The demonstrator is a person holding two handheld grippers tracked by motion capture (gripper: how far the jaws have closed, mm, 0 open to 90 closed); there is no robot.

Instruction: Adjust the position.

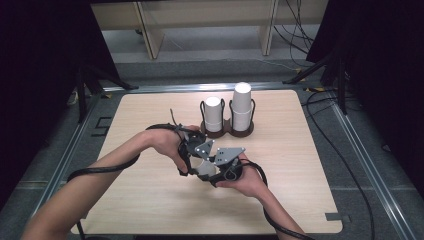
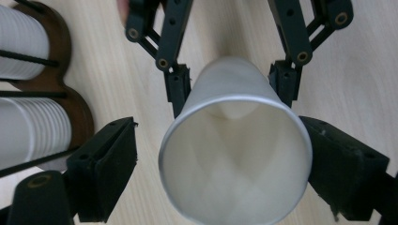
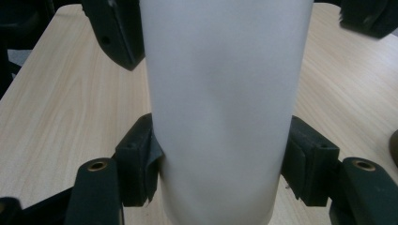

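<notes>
- Paper cup (image 2: 234, 154) lies on its side between my two hands, over the middle of the table (image 1: 150, 200), in front of the cup holder (image 1: 227, 131) with its two stacks.
- Right gripper (image 3: 220, 154): jaws clamped on the cup's wall, near its closed end.
- Left gripper (image 2: 225, 159): jaws parted around the rim, left pad clear of it; right contact unclear.
- Judgement: light, thin-walled, dents easily. Hold low on the wall, gently.
</notes>
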